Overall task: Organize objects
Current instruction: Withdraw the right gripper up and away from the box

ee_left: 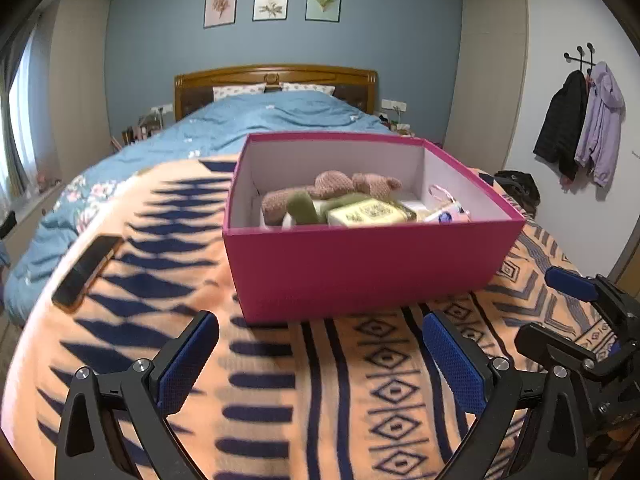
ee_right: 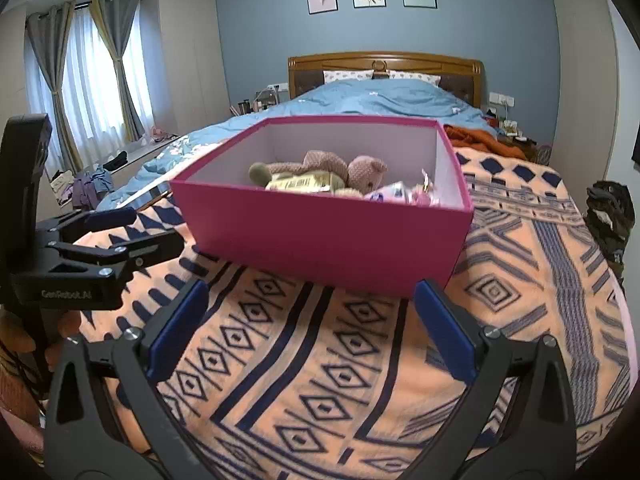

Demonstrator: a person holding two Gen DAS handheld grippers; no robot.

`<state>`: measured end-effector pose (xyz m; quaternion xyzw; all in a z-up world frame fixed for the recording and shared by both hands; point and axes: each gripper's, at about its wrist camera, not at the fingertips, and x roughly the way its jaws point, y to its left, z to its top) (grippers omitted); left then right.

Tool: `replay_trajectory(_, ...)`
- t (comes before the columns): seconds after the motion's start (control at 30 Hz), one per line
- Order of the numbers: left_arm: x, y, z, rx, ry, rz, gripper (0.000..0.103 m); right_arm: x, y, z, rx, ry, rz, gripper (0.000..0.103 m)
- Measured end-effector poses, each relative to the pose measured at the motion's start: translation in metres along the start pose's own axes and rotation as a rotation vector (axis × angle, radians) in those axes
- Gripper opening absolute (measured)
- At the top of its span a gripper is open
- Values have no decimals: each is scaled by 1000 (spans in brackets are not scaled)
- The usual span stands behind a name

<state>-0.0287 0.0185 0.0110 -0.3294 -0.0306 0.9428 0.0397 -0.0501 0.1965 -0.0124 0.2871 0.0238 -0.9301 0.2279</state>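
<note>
Left tool (ee_left: 320, 364) gapes empty before the pink box (ee_left: 360, 272) on the patterned blanket (ee_left: 280, 400).

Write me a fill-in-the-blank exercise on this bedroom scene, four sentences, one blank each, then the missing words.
1. The box that holds the knitted teddy bear is ____ on the outside.
2. Above the headboard hang ____ framed pictures.
3. The jaws of the left gripper and the right gripper stand ____, with nothing between them.
4. The phone lies on the patterned blanket, to the ____ of the box in the left wrist view.

Missing words: pink; three; open; left
</note>
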Motion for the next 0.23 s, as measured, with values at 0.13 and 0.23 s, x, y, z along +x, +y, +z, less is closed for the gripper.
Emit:
replay_trajectory(0.13, -5, -6, -10, 9, -9, 58, 103, -1, 2, -5, 6, 6, -6, 103)
replay_trajectory(0.23, -7, -8, -14, 16, -5, 69, 103, -1, 4, -9, 15, 12, 0, 103)
